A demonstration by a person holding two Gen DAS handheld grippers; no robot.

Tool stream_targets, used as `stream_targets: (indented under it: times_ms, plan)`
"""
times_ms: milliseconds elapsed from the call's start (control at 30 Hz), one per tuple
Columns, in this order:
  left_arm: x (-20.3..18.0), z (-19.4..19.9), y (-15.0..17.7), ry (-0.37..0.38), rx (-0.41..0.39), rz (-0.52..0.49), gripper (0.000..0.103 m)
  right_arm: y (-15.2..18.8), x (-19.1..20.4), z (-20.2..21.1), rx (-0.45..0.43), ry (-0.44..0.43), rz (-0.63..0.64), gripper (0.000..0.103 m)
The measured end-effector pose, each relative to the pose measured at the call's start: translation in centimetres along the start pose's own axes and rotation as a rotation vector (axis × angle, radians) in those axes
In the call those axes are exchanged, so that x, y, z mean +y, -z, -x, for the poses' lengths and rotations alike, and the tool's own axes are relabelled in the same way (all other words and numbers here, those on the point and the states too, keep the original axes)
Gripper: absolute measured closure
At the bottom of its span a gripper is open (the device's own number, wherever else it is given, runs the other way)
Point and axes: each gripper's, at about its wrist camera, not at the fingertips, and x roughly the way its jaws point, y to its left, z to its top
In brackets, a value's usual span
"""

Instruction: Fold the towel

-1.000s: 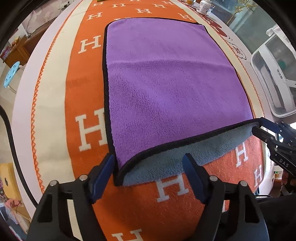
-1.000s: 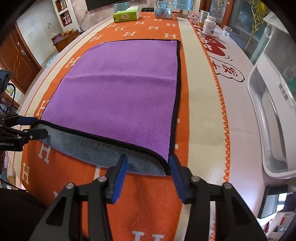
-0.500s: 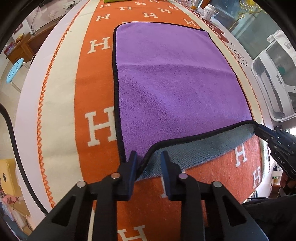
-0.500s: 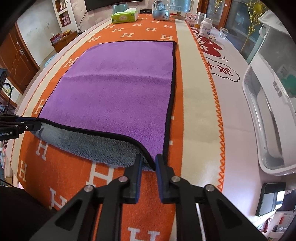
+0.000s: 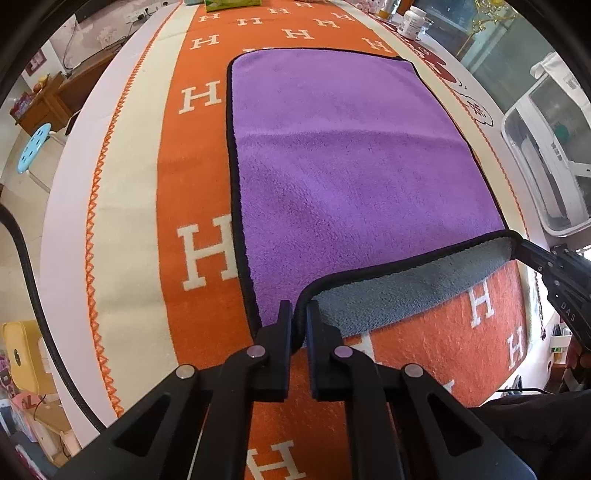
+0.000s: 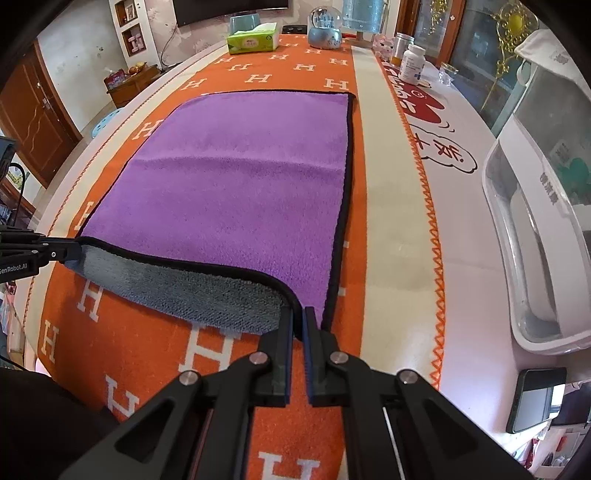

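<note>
One towel (image 5: 351, 166), two grippers (image 5: 300, 314) (image 6: 298, 317).

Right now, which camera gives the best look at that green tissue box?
The right wrist view: the green tissue box sits whole at the table's far end, beside a snow globe. The left wrist view catches only its bottom edge at the frame's top.

White "H" letters pattern the orange cloth (image 5: 192, 295); "GenRobot.AI" marks the left gripper (image 6: 55, 254).

Towel (image 5: 351, 166) plush fleece, matt; blanket (image 5: 195, 280) fuzzy woven cloth.
</note>
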Motion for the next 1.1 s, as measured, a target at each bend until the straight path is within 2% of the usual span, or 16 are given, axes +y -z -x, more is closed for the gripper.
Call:
stream_targets:
  times_ms: [167,467,700,1100]
  plan:
    - [-0.4,1.1,-0.6,-0.006,-0.011,-0.002,0.098,-0.5,0.0,0.7,-0.013,-0.003,0.002,0.099]
    - [-1.3,5.6,-3.2,-0.021,-0.094,-0.041,0.098,-3.3,-0.5,2.9,-0.063,-0.018,0.008,0.099]
    - [-2.0,9.6,-7.1,-0.038,-0.217,-0.069,0.098,-7.1,-1.0,5.0,-0.161,-0.019,0.036,0.099]
    - [-0.9,11.3,-14.8,-0.072,-0.400,-0.067,0.099,-15.0,-2.7,5.6,-0.351,0.032,0.026,0.099]
